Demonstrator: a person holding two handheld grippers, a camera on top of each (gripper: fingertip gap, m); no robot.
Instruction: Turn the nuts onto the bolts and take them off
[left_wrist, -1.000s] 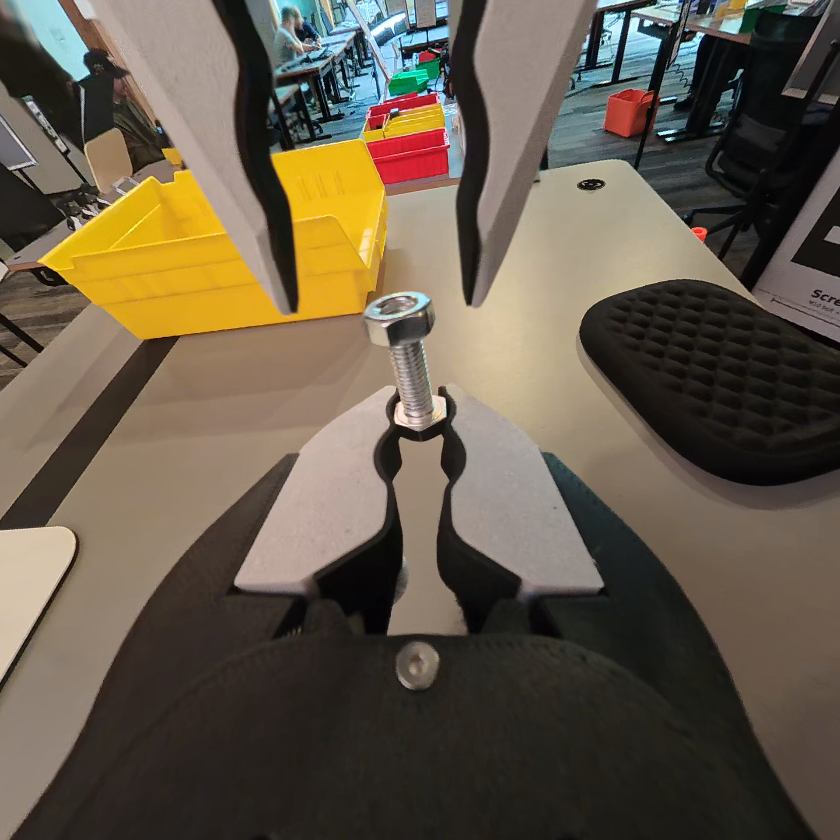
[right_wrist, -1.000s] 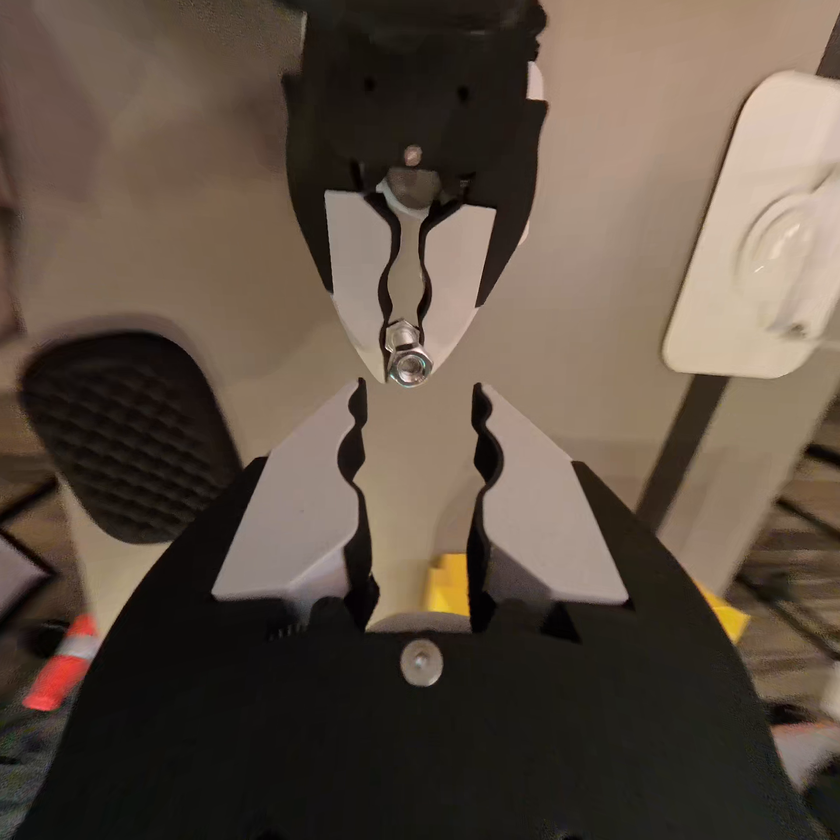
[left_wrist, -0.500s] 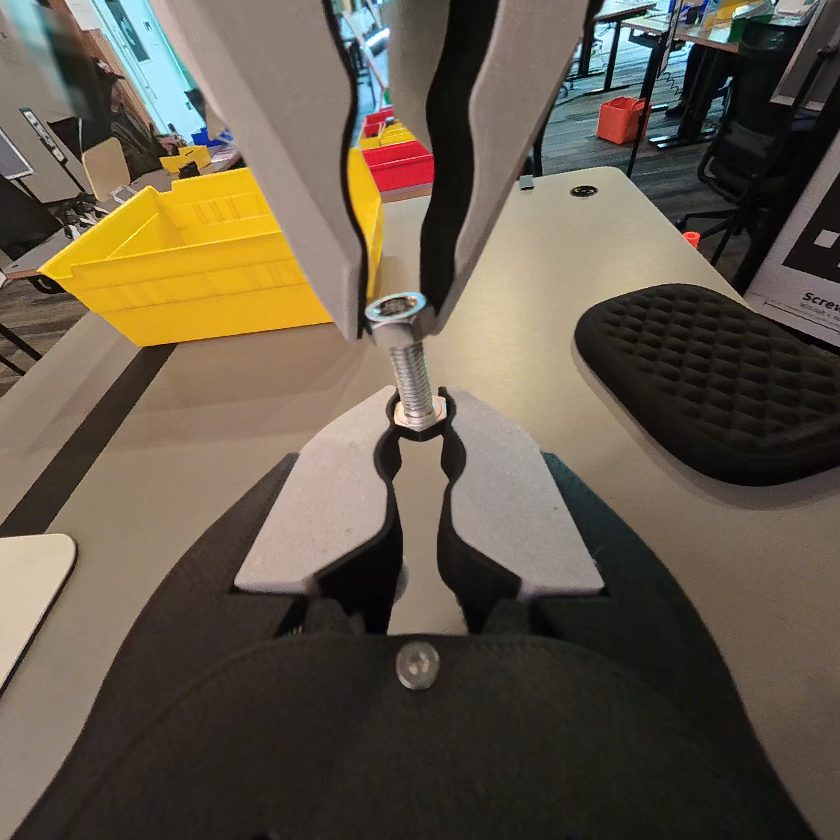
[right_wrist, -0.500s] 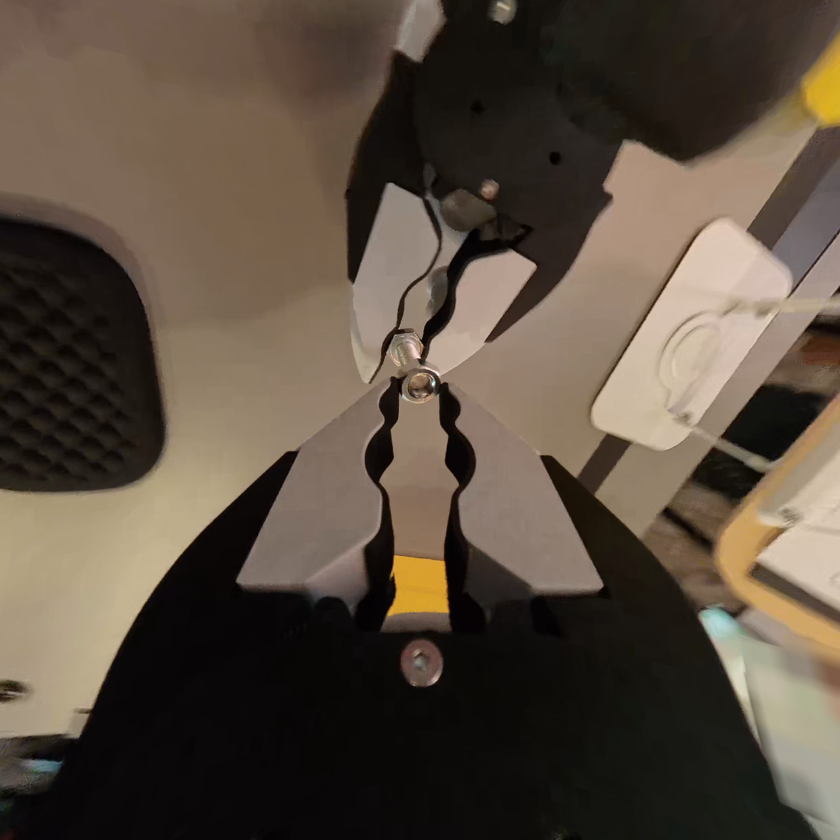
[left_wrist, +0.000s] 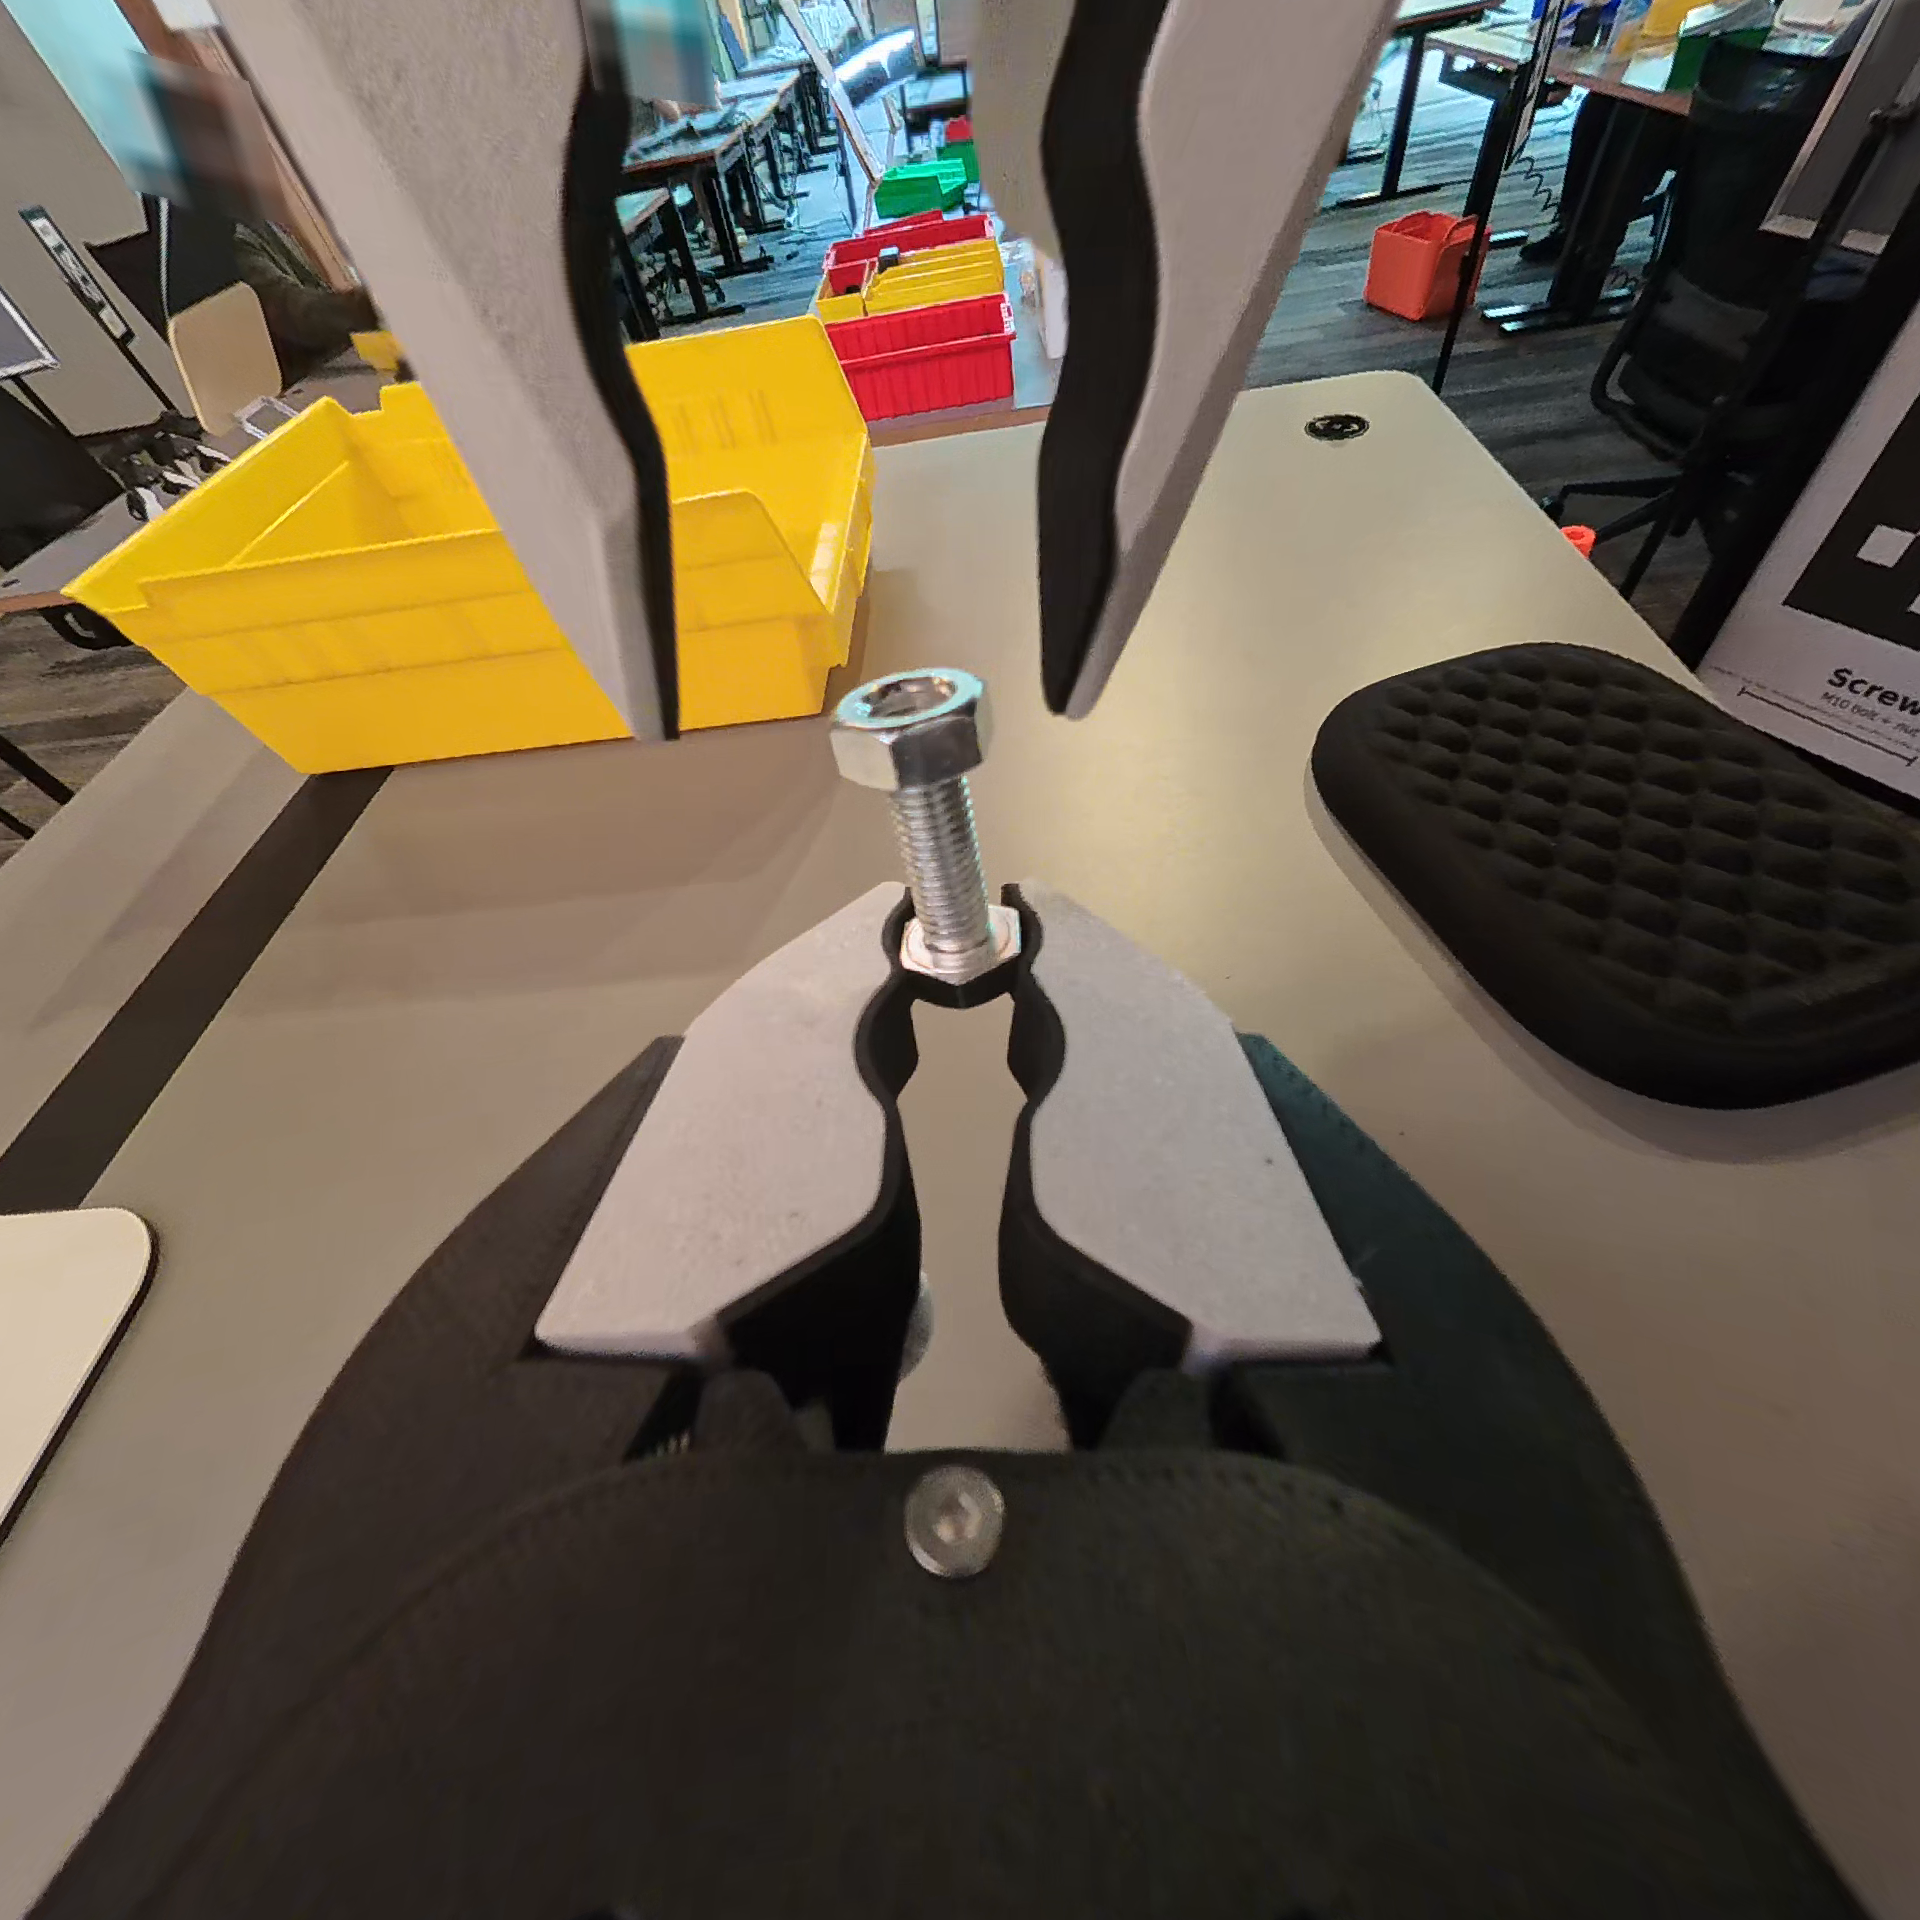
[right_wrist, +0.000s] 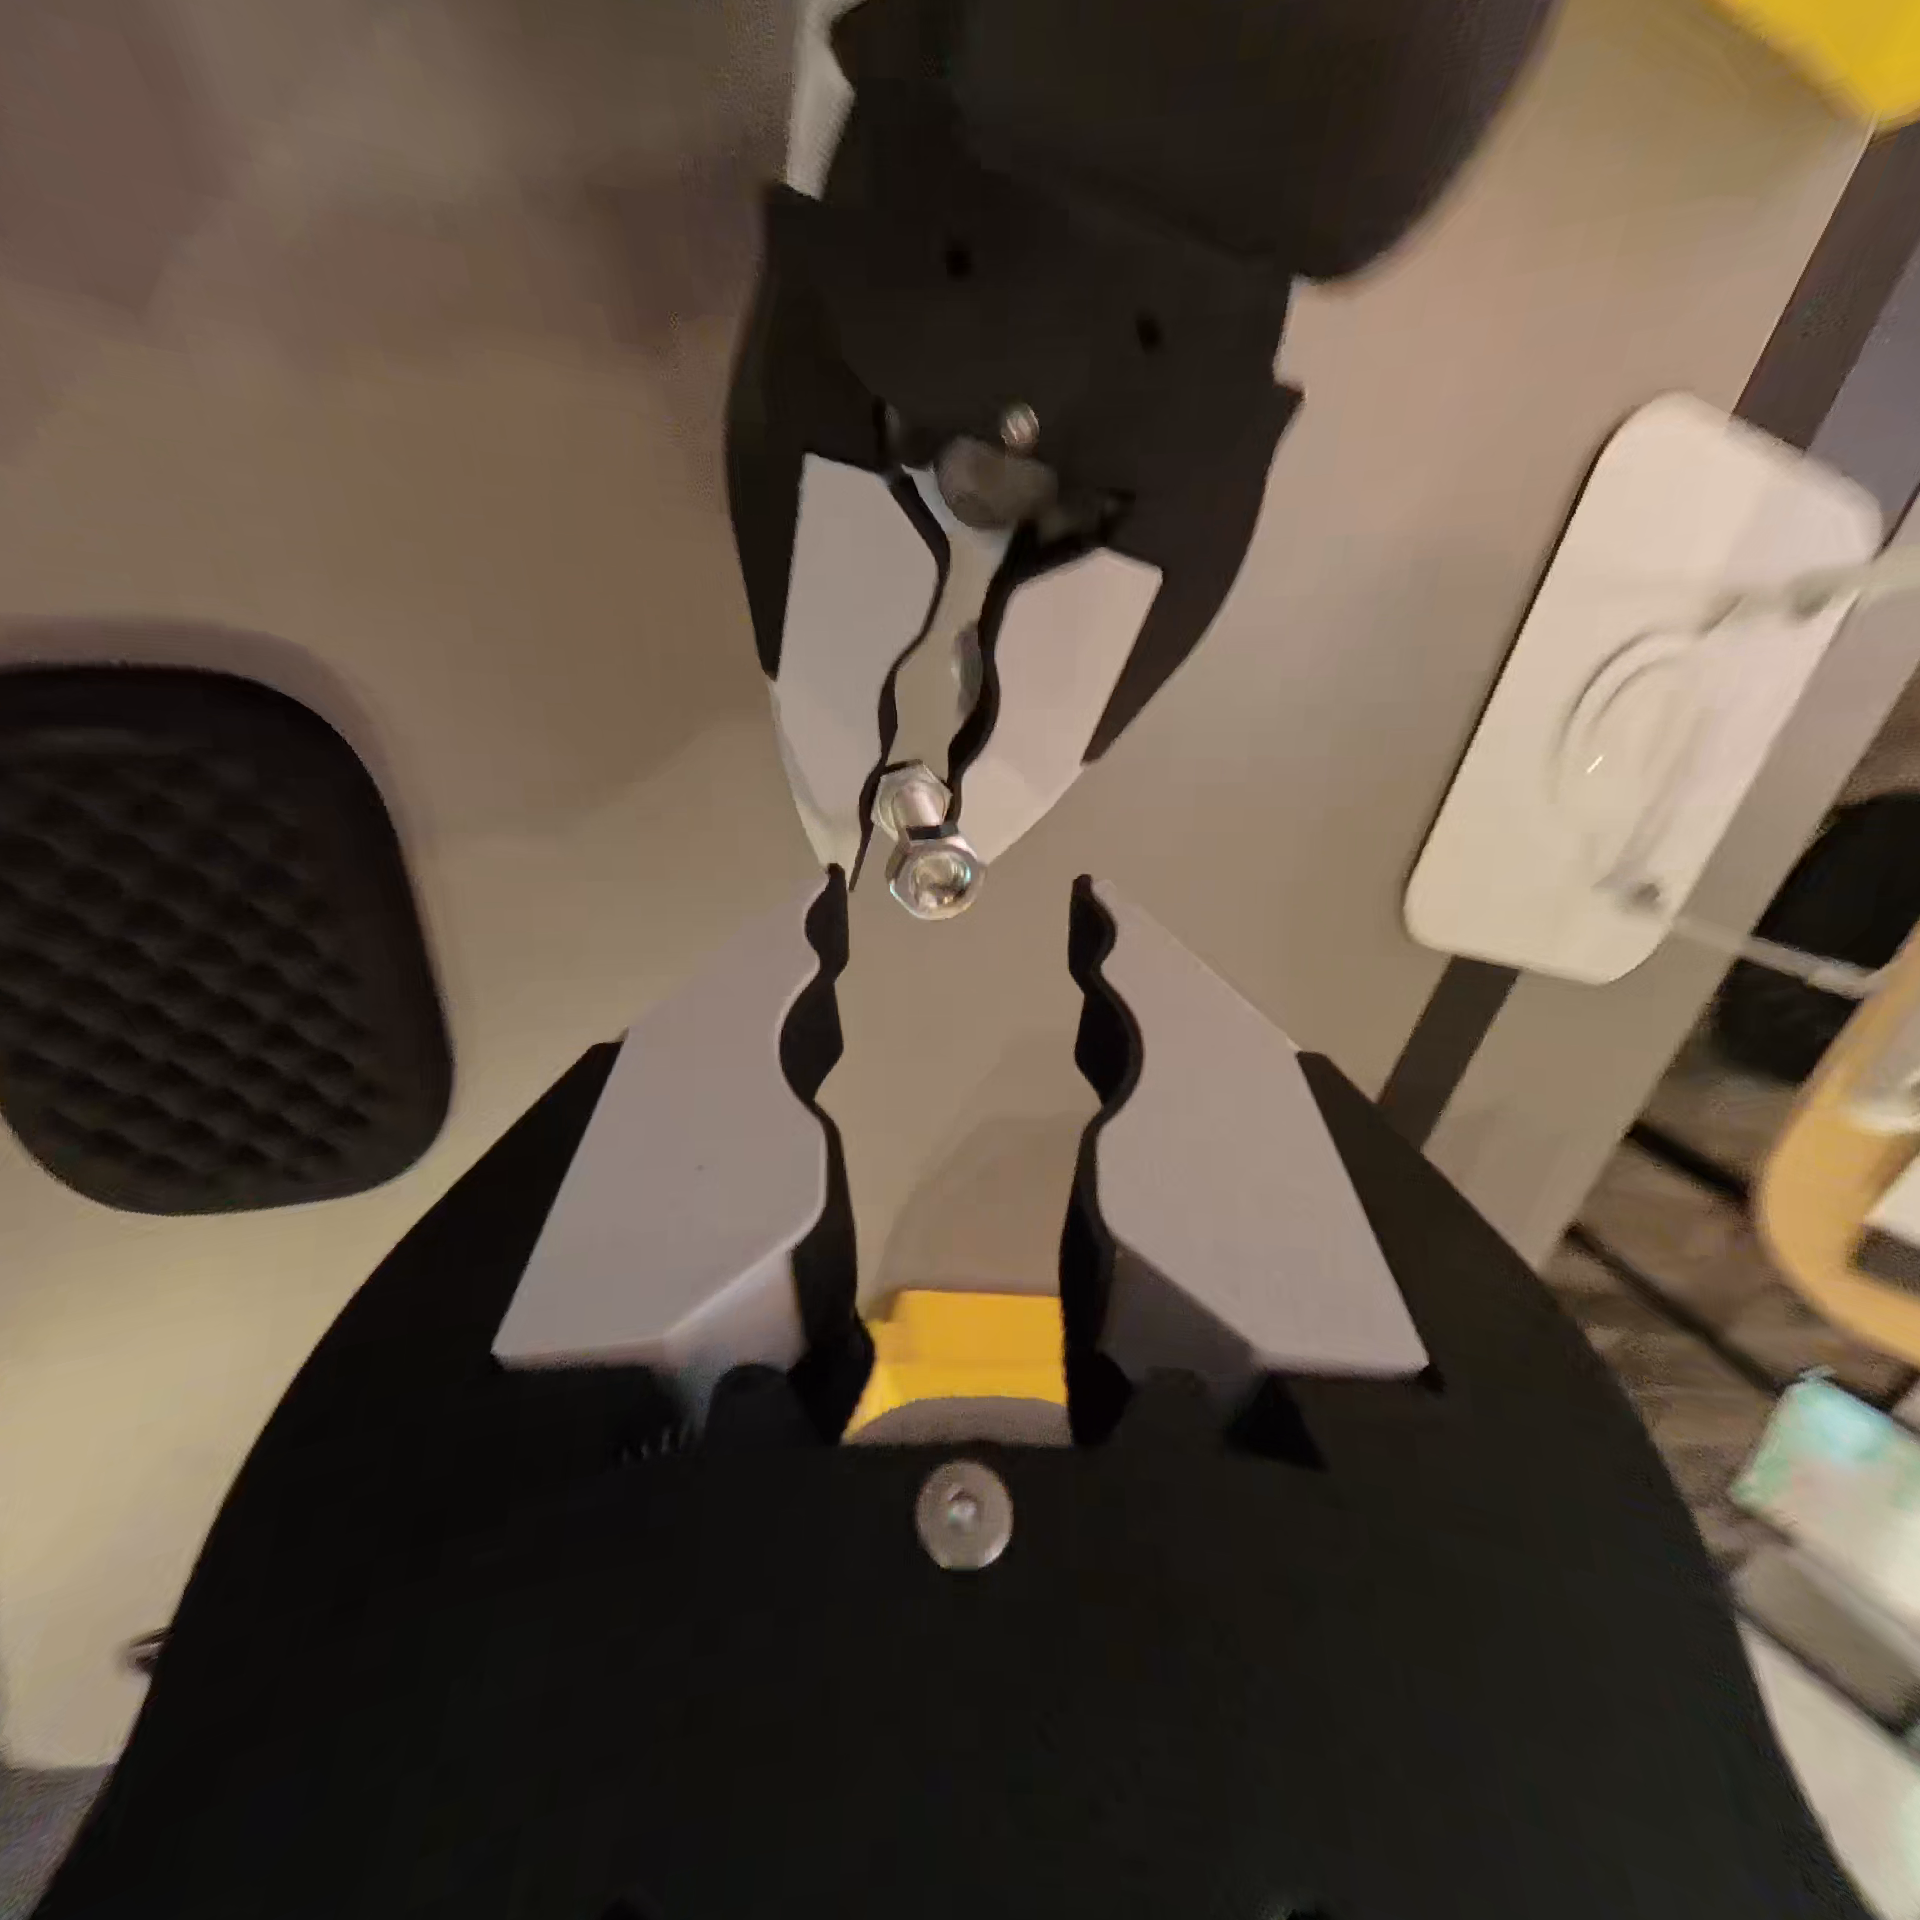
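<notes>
1. Half a second ago the right gripper (left_wrist: 857, 717) was closed on the nut (left_wrist: 908, 717) at the top of the bolt (left_wrist: 940, 862); its jaws now stand wide apart, one on each side of the nut, touching nothing.
2. The left gripper (left_wrist: 956, 951) is clamped on the hexagonal head at the bolt's lower end, holding the threaded shaft upright above the grey table (left_wrist: 1299, 935).
3. The nut sits at the very top of the thread, well apart from the head.
4. Only the left wrist view shows the yellow bin (left_wrist: 416, 603) on the far left, red bins (left_wrist: 925, 343) beyond the table, and a white placard (left_wrist: 1860, 603) at the right edge bearing a black square marker and some printed text.
5. Only the right wrist view, looking down, shows the left gripper (right_wrist: 920, 831) from outside, the nut (right_wrist: 932, 879) end-on between the right gripper (right_wrist: 951, 899) tips, and a white device (right_wrist: 1631, 727) on the right.
6. The black textured pad (left_wrist: 1642, 862) appears in both views, lying right of the bolt on the table.
</notes>
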